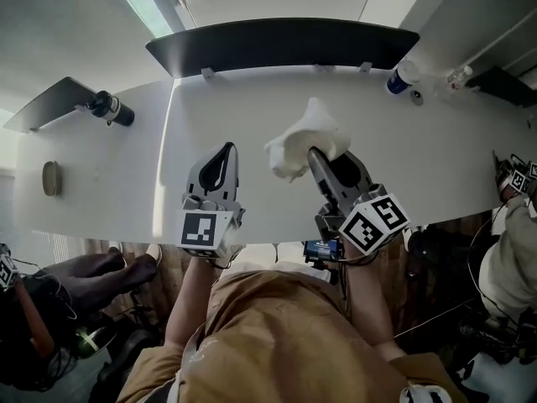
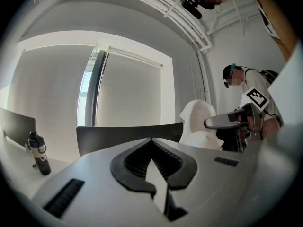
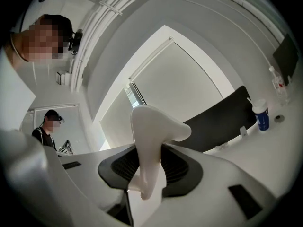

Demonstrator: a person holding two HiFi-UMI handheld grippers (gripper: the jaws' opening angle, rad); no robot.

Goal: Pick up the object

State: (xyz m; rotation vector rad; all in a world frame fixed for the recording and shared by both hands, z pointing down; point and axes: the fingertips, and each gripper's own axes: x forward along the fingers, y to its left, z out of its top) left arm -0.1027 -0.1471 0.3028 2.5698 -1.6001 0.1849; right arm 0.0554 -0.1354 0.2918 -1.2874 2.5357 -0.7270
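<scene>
The object (image 1: 306, 141) is a white, bone-like moulded piece with a flared top. It hangs above the white table (image 1: 436, 166), and my right gripper (image 1: 325, 159) is shut on its narrow lower part. In the right gripper view the object (image 3: 150, 141) stands upright between the black pads (image 3: 182, 167). From the left gripper view the object (image 2: 199, 124) shows at the right, with the right gripper's finger (image 2: 225, 121) against it. My left gripper (image 1: 225, 153) is to the left of the object and apart from it. Its jaws (image 2: 152, 143) meet at the tip with nothing between them.
A dark chair back (image 1: 281, 44) stands behind the table's far edge. A black bottle (image 1: 112, 107) and a grey screen (image 1: 46, 103) are at the far left, a blue-capped bottle (image 1: 401, 75) at the far right. Another person (image 1: 513, 259) with marker cubes is at the right.
</scene>
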